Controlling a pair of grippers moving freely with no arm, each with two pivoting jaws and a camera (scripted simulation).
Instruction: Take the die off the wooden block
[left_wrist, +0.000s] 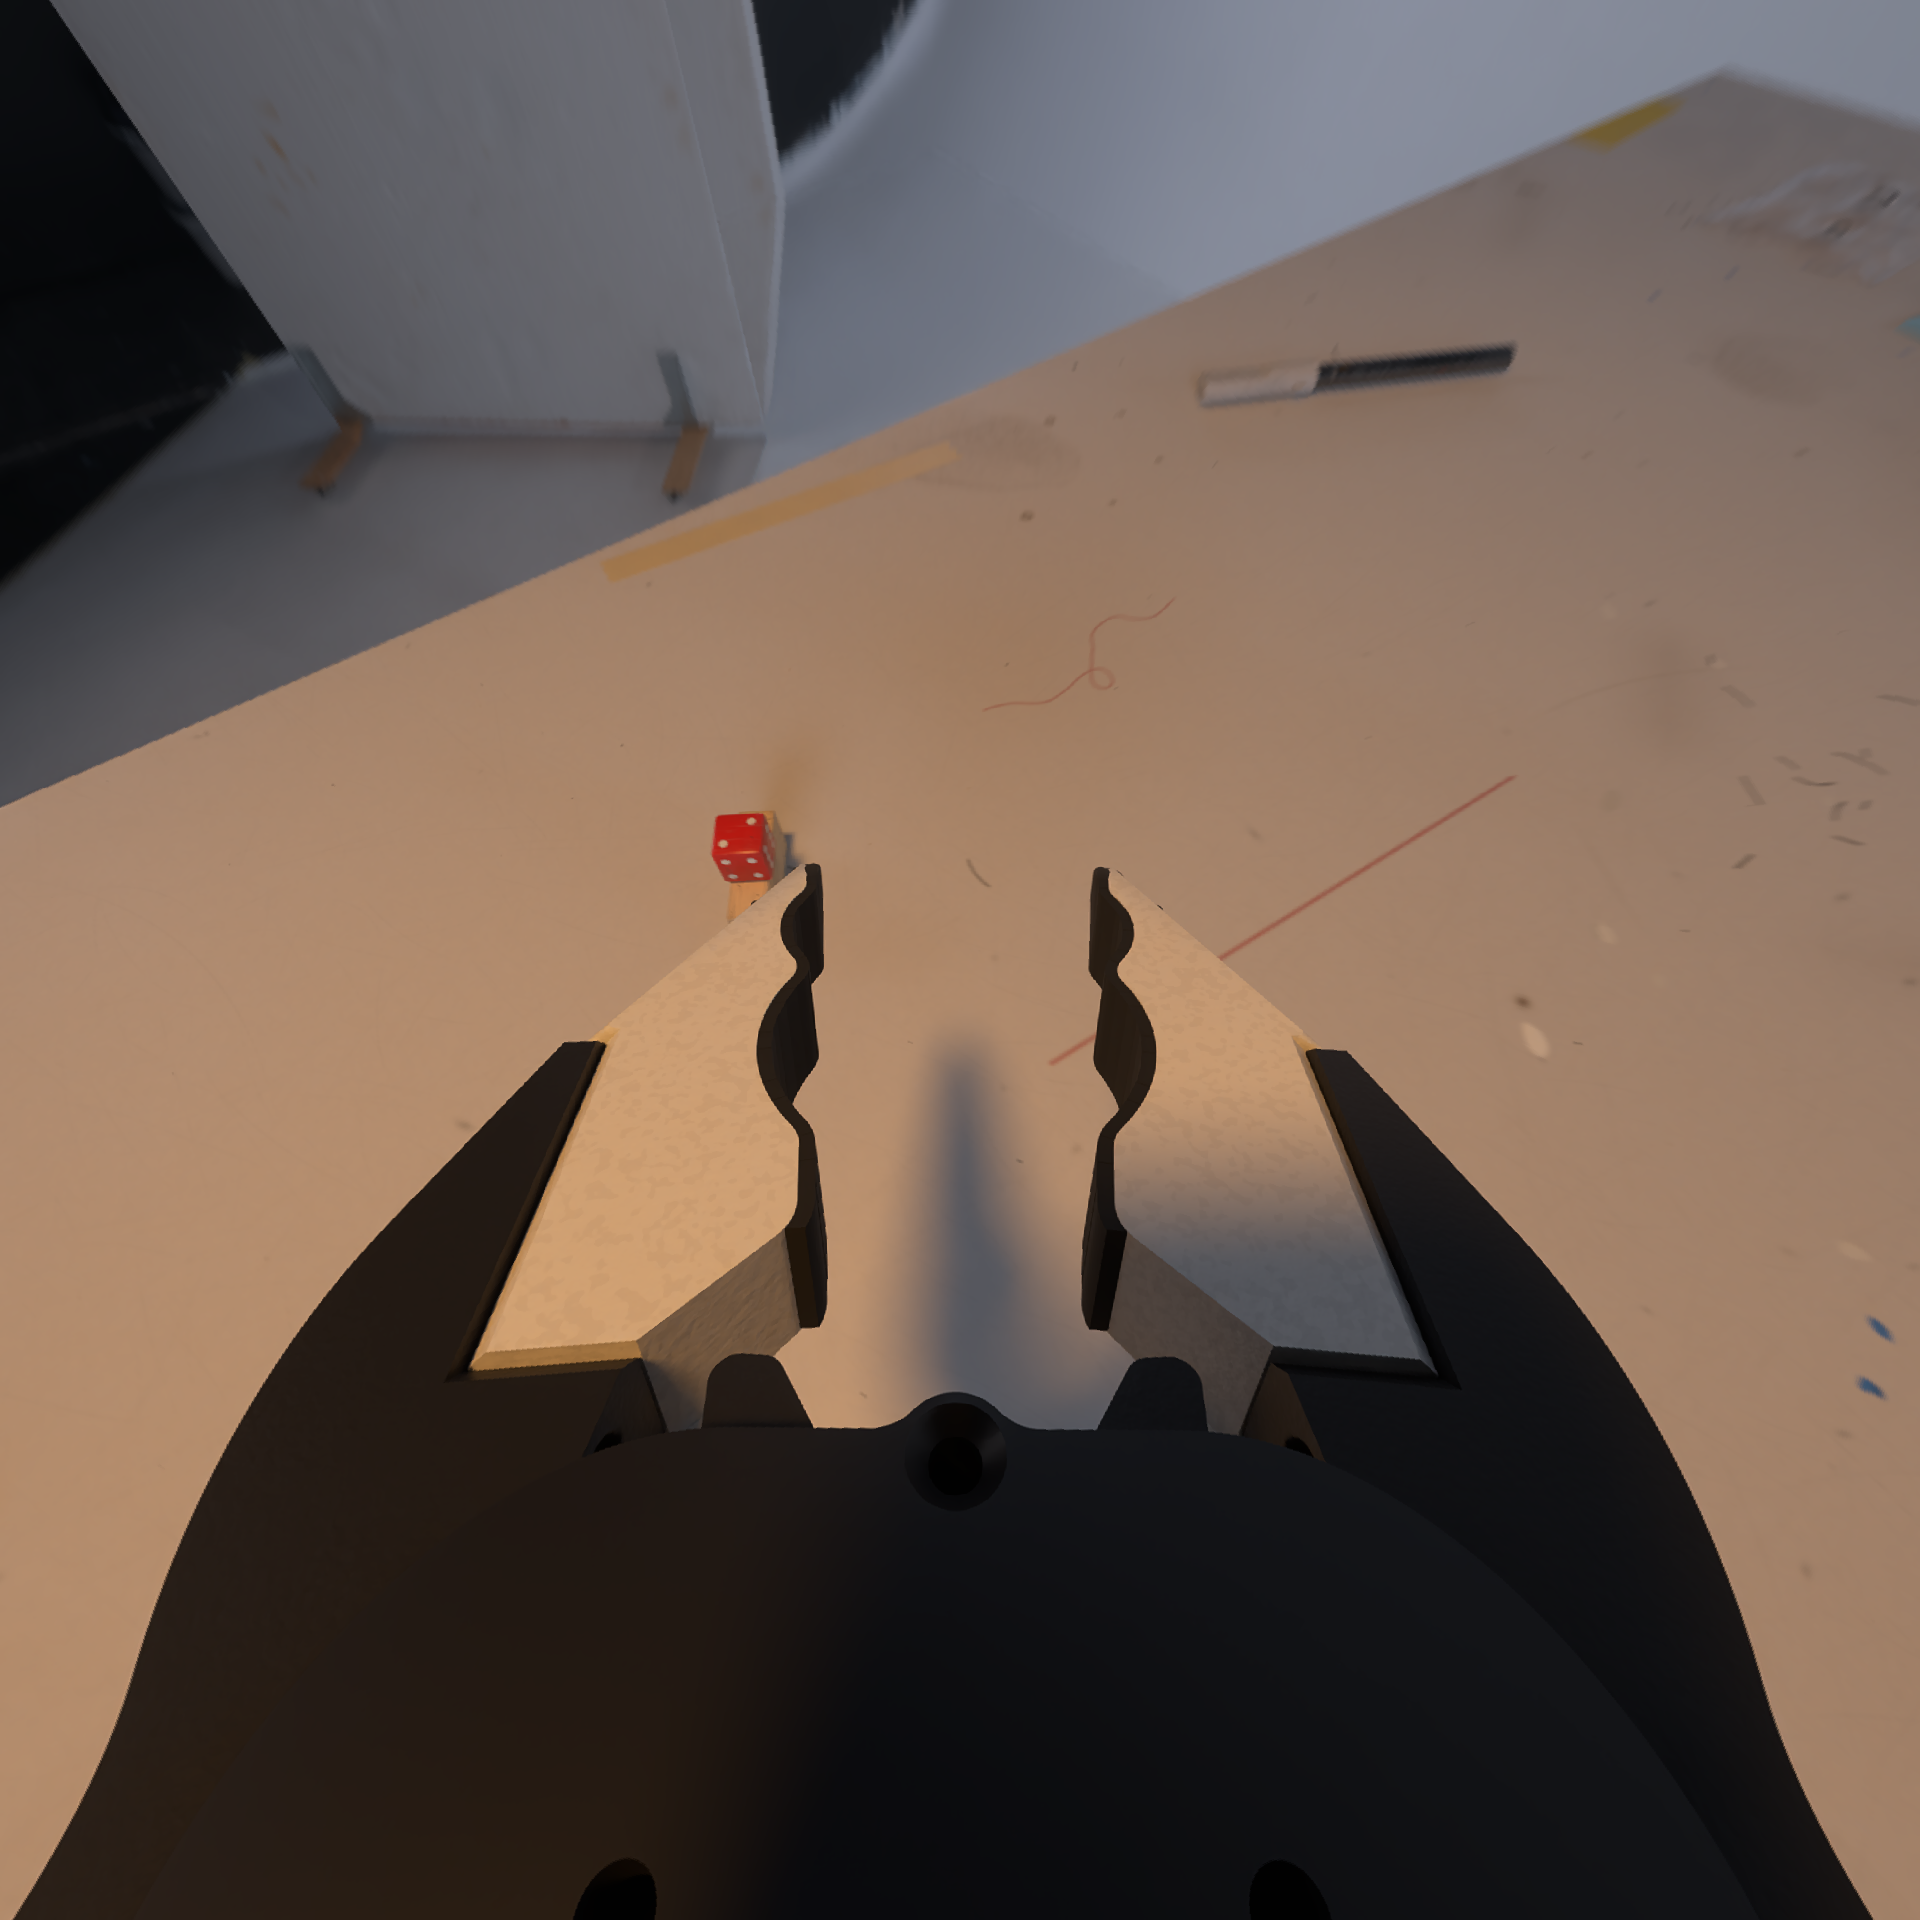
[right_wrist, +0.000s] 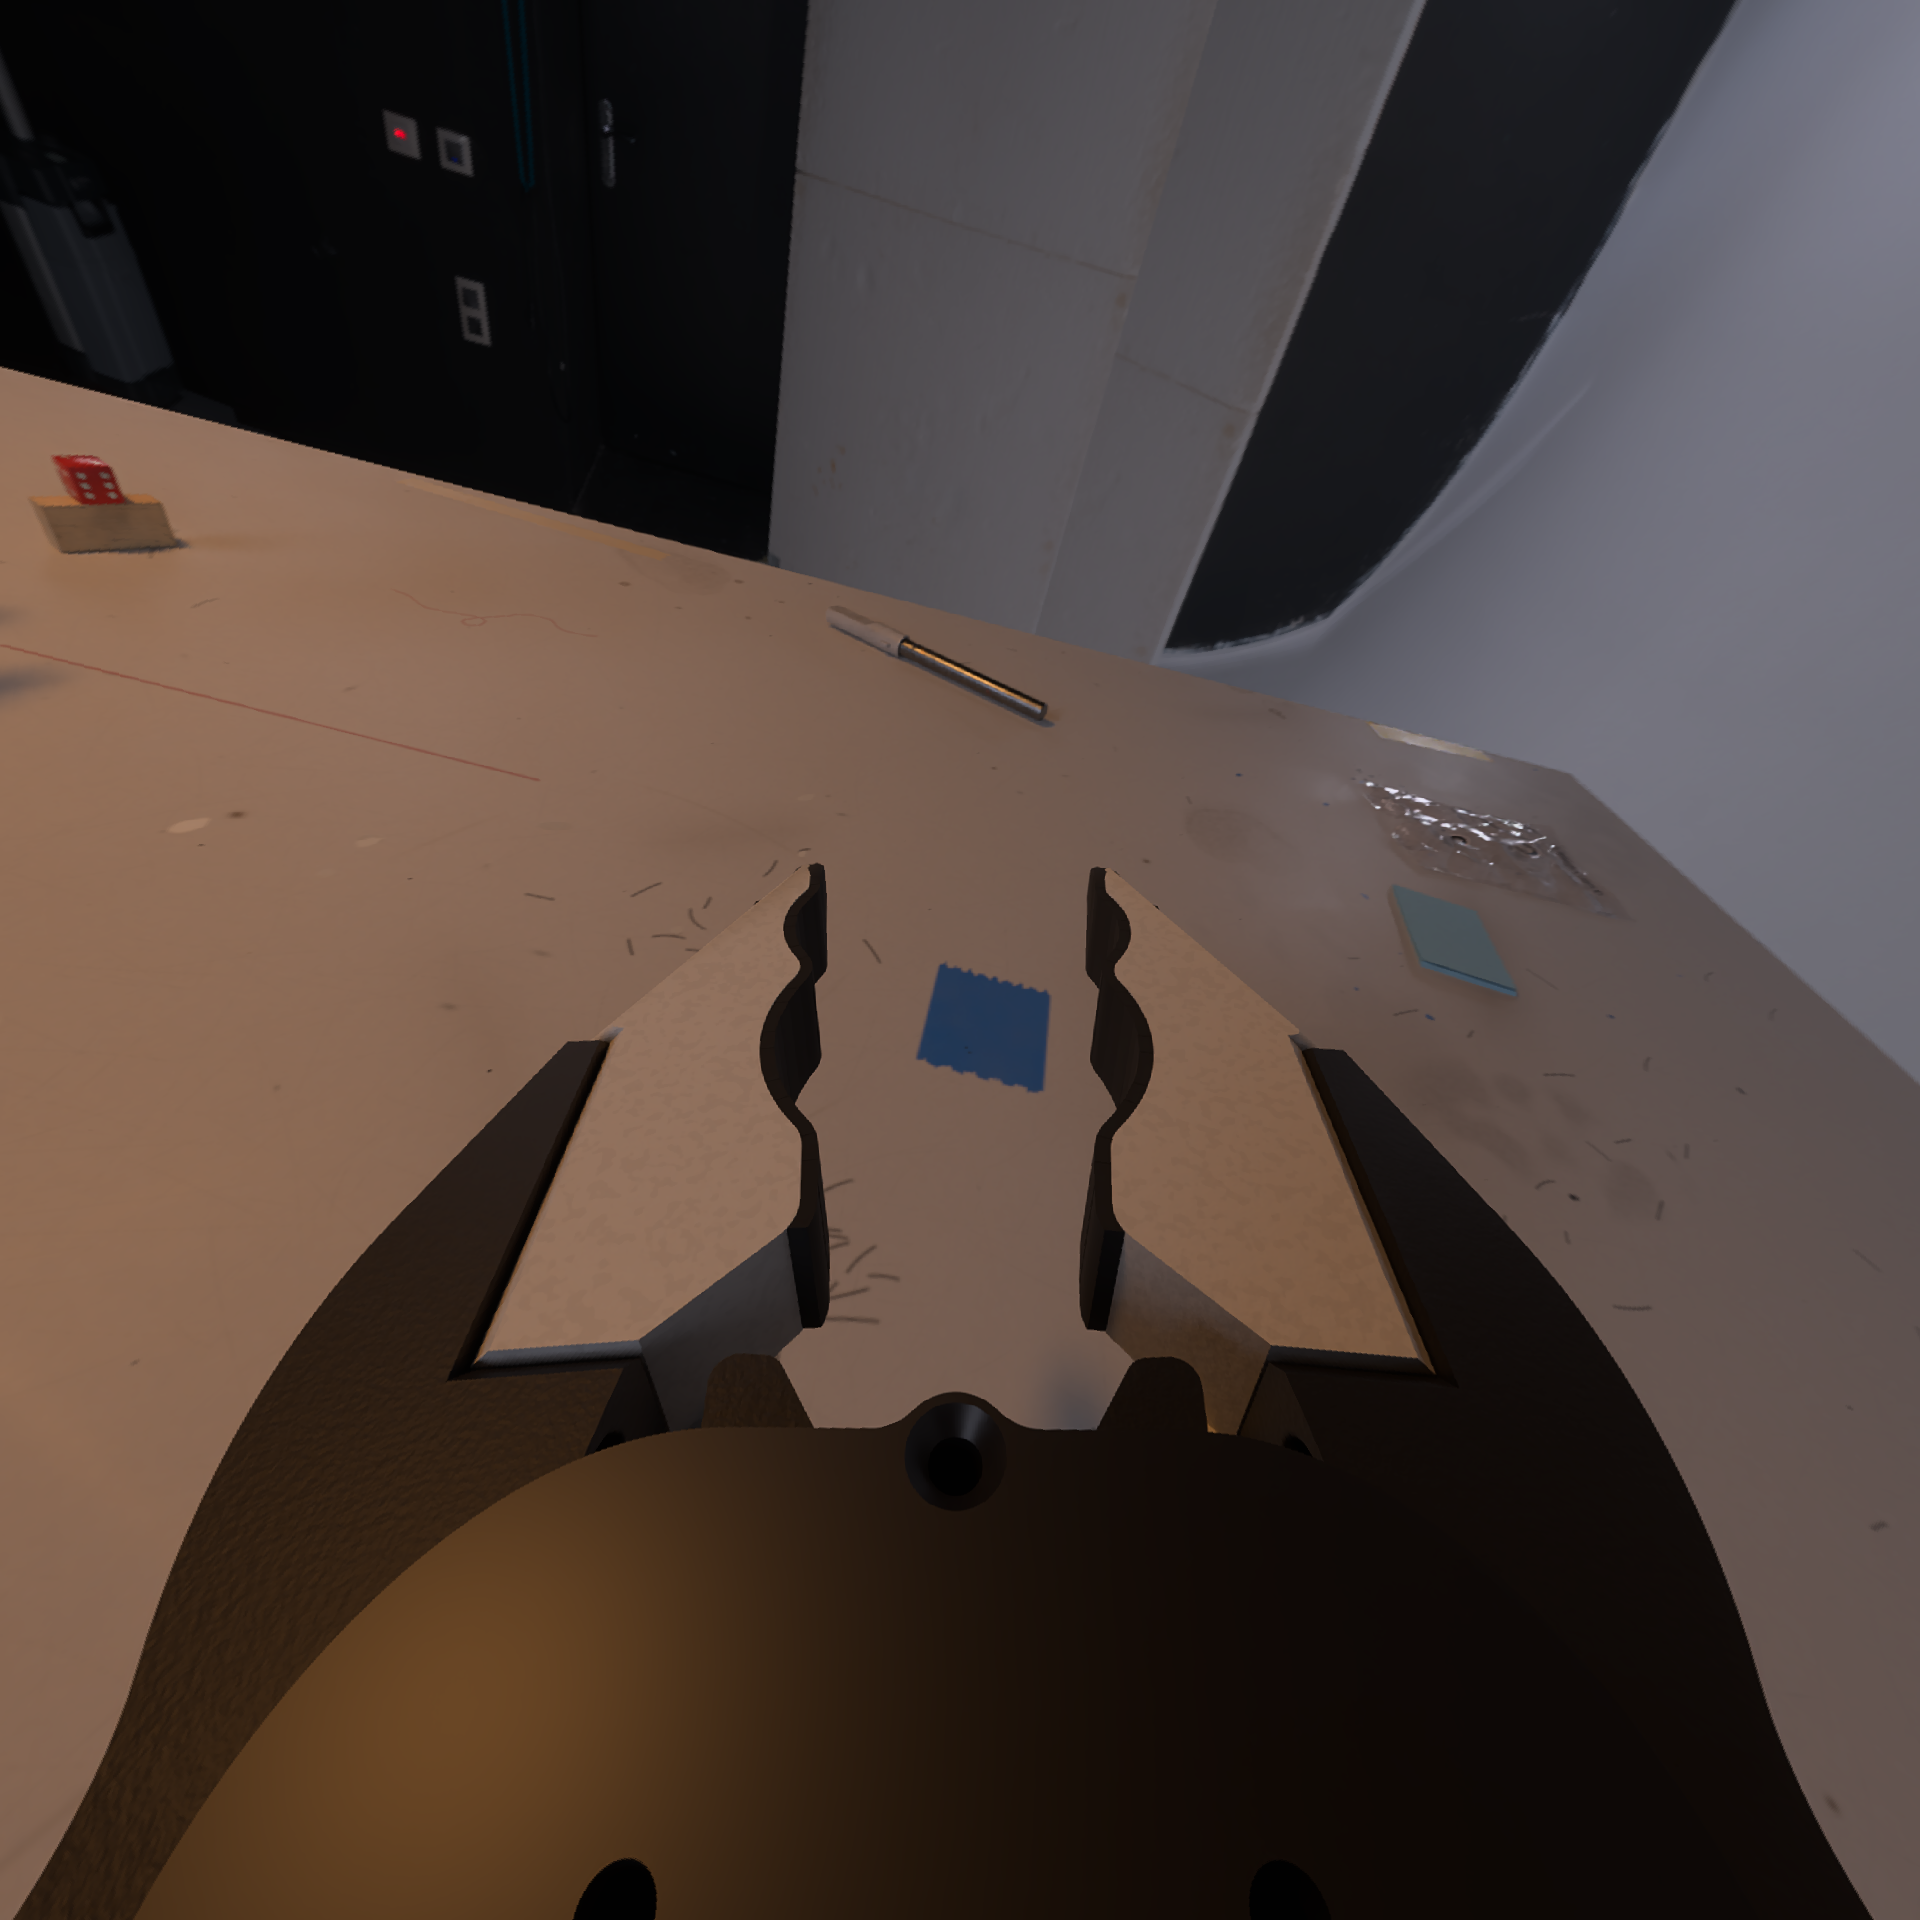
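A red die (left_wrist: 744, 846) with white pips sits on top of a small wooden block (left_wrist: 746, 898). In the left wrist view it lies just beyond and left of my left finger's tip, which hides most of the block. My left gripper (left_wrist: 954, 878) is open and empty above the table, the die outside its gap. In the right wrist view the die (right_wrist: 87, 479) and the block (right_wrist: 104, 523) are far off at the upper left. My right gripper (right_wrist: 954, 878) is open and empty, hovering over a blue patch (right_wrist: 985, 1027).
A pen (left_wrist: 1356, 373) lies on the beige table (left_wrist: 1351, 644), far right of the die; it also shows in the right wrist view (right_wrist: 940, 665). A light blue card (right_wrist: 1455, 940) and crinkled foil (right_wrist: 1475, 836) lie near the right edge. A white panel (left_wrist: 499, 218) stands beyond the table.
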